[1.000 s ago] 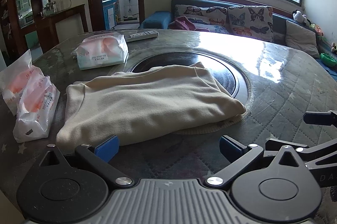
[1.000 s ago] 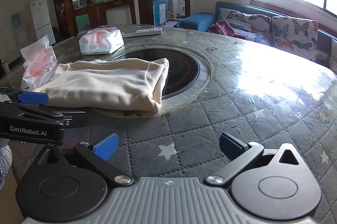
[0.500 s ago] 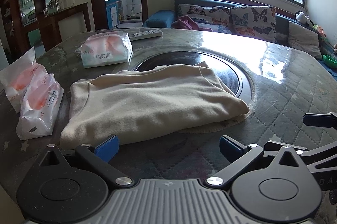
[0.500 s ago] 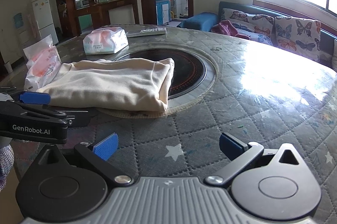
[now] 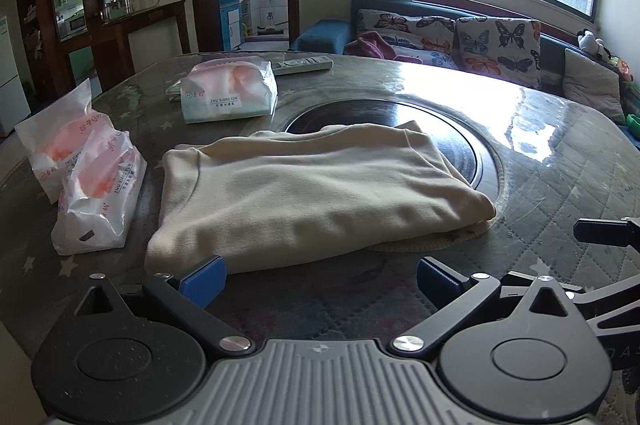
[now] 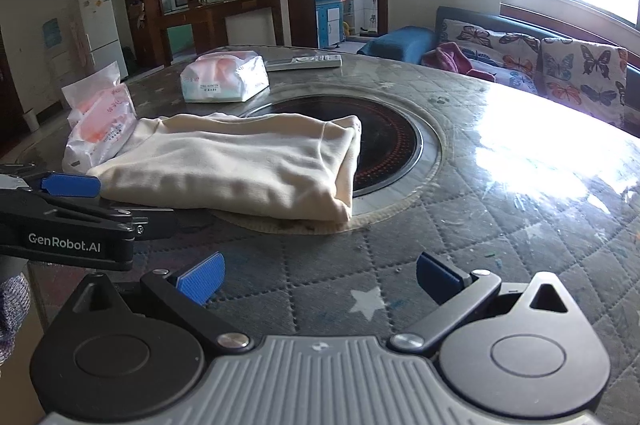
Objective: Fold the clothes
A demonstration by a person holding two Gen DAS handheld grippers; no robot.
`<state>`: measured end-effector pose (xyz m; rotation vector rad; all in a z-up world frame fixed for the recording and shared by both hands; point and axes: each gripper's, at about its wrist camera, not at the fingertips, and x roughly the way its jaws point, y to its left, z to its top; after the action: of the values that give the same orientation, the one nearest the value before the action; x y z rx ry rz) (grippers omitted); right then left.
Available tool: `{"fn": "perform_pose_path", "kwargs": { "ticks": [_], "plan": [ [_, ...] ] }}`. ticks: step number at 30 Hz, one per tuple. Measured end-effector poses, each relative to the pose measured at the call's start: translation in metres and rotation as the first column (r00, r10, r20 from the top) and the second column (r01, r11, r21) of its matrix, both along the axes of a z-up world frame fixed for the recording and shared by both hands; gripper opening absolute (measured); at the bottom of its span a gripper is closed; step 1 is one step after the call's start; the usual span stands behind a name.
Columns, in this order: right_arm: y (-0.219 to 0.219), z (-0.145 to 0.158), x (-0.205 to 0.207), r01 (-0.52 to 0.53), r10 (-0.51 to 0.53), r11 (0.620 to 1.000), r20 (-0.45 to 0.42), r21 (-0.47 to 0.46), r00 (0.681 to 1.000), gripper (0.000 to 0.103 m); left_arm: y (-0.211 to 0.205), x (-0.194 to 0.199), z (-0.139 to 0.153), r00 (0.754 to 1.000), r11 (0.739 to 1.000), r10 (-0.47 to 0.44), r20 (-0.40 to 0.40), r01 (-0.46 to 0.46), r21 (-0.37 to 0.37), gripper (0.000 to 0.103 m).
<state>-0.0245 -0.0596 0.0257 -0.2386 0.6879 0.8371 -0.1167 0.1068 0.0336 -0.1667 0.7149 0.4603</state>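
Observation:
A cream garment (image 5: 304, 193) lies folded into a flat rectangle on the round table, partly over the dark centre disc (image 5: 452, 137). In the right wrist view the same garment (image 6: 240, 165) sits left of centre. My left gripper (image 5: 318, 279) is open, just short of the garment's near edge, nothing between its blue pads. My right gripper (image 6: 318, 279) is open too, over bare quilted tabletop to the garment's right, holding nothing. The left gripper's body (image 6: 68, 225) shows at the left of the right wrist view.
Two pink-and-white plastic packs (image 5: 92, 185) stand left of the garment, a third pack (image 5: 228, 93) behind it, and a remote (image 5: 304, 63) near the far edge. The quilted table (image 6: 520, 225) stretches to the right. A sofa with butterfly cushions (image 5: 480, 41) is beyond.
Both views have shifted slightly, with the garment drifting right in each frame. The garment keeps its shape and both grippers stay open.

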Motion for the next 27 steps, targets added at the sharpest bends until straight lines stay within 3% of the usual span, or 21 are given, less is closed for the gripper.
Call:
{"fn": "perform_pose_path", "kwargs": {
  "ticks": [27],
  "plan": [
    [0.011,0.0,-0.002,-0.023,0.023,1.0,-0.009,0.016,1.0,0.103,0.009,-0.006,0.002,0.999,0.999,0.041,0.007,-0.041,-0.004,0.103]
  ]
}}
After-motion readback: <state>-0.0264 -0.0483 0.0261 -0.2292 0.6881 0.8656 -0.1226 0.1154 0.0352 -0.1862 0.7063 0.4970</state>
